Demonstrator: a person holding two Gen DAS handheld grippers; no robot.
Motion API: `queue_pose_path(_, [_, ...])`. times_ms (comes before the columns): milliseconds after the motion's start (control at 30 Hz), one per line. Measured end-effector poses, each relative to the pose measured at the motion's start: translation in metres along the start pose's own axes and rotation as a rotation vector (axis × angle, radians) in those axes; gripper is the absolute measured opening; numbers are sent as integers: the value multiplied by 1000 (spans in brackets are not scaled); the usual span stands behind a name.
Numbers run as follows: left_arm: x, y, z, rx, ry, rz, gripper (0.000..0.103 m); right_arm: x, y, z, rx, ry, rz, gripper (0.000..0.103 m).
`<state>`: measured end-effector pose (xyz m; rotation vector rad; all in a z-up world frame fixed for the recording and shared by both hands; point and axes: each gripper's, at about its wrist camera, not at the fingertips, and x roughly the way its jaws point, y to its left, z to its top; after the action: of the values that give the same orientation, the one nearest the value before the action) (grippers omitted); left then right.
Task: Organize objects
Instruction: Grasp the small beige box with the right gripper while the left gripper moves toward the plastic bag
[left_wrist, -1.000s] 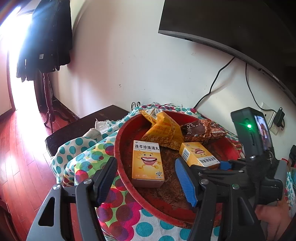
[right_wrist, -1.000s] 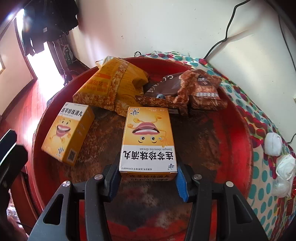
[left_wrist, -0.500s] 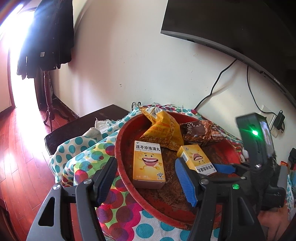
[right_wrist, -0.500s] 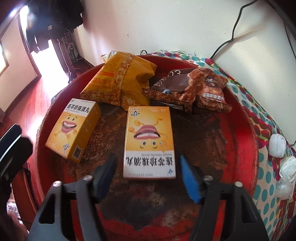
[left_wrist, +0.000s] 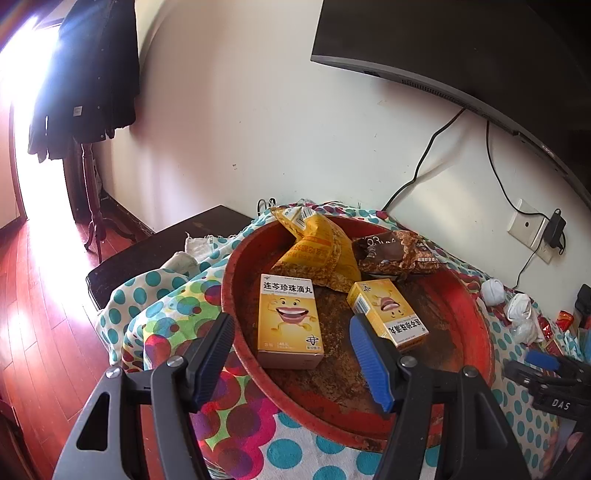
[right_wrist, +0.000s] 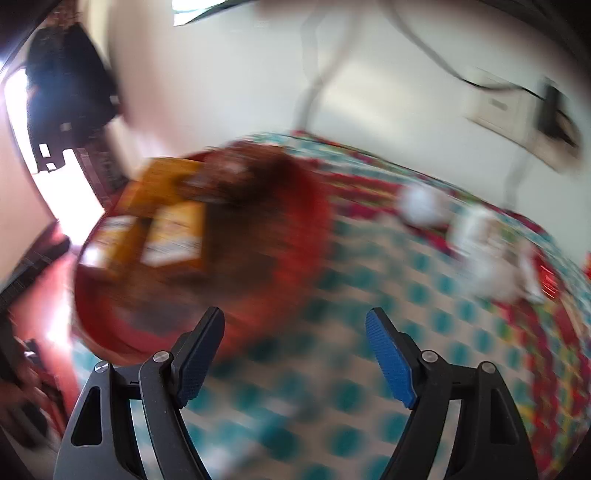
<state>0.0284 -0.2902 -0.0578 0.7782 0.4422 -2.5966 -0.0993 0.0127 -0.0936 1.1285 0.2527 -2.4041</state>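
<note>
The left gripper (left_wrist: 295, 354) stands wide open with nothing between its blue pads, hovering over the near rim of the round red tray (left_wrist: 476, 314). Just inside that rim a yellow medicine box (left_wrist: 289, 321) with a smiling cartoon face lies flat, and a second yellow medicine box (left_wrist: 388, 312) lies near it toward the tray's middle, turned at an angle, the two apart. Beyond them, against the tray's far side, a crumpled yellow snack bag (left_wrist: 317, 251) leans beside a brown snack packet (left_wrist: 395, 251). The tray rests on a polka-dot cloth (left_wrist: 173, 306). Right of the tray, crumpled white tissues (left_wrist: 521, 314) lie on the cloth. Behind the tray a black cable (left_wrist: 424, 170) runs up the wall to a dark television (left_wrist: 443, 48).

The right gripper (right_wrist: 295, 354) is also spread wide and empty, over the cloth to the right of the tray (right_wrist: 314, 236); its view is heavily motion-blurred, with the boxes showing only as yellow smears.
</note>
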Motion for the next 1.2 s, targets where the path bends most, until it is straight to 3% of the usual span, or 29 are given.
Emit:
queue_pose_path(267, [-1,-12,-4,56,1,-2,67,-12,-145,-31,179,10,-250,77])
queue_pose_path(400, [-3,-20,-6,92,-4,-10,67,-22,-207,-34,240,12,-327,77])
queue_pose_path(567, [-6,-31,-10,140,-9,-39,67,-19,-257,-30,288,23,-316,77])
queue_pose_path(933, [-18,-66,-21,281,-56,-141,67,7,-276,-18,251,43,-265,76])
queue_pose_path(1200, [-20,-115,-39,479,-58,-114,67,7,-275,-24,244,50,-194,32])
